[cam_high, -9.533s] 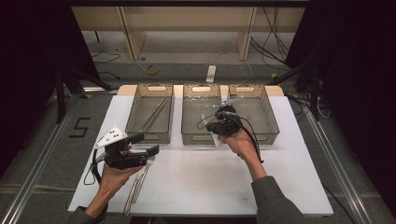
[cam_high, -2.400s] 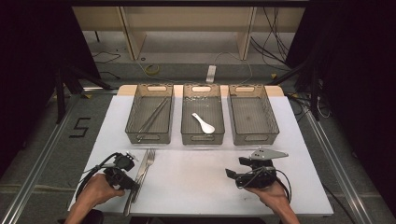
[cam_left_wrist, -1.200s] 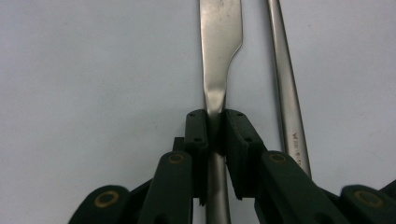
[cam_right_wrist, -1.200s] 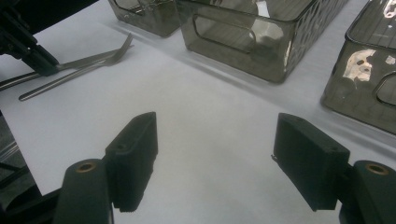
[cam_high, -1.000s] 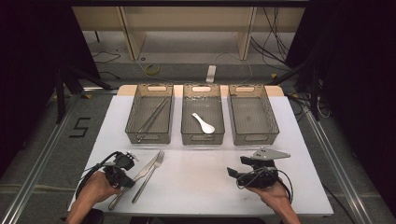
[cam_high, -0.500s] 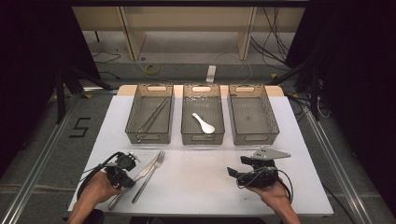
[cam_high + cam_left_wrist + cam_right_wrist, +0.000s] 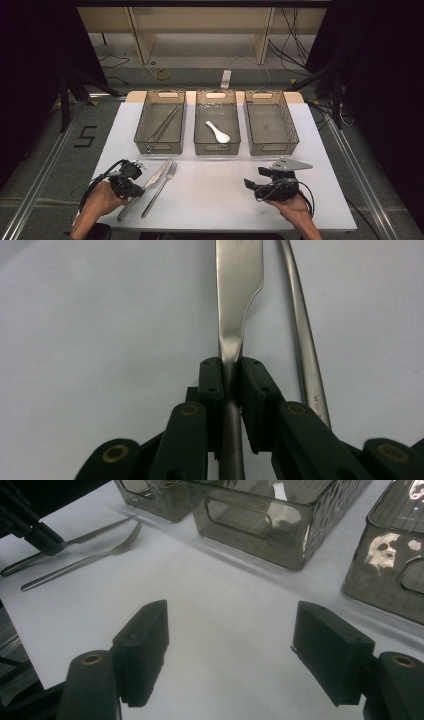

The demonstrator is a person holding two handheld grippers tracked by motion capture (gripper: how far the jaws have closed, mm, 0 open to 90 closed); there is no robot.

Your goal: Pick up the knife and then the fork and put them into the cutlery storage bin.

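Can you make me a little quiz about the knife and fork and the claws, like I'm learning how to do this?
1. True or false: the left claw is shut on the knife.
2. What lies in the middle bin? A) a fork B) a white spoon C) nothing
3. Fill in: the right claw is wide ____ over the white table.

Key:
1. True. Its pads pinch the knife where handle meets blade; the fork lies free beside it.
2. B. The white spoon lies in it.
3. Open, with nothing between its jaws.
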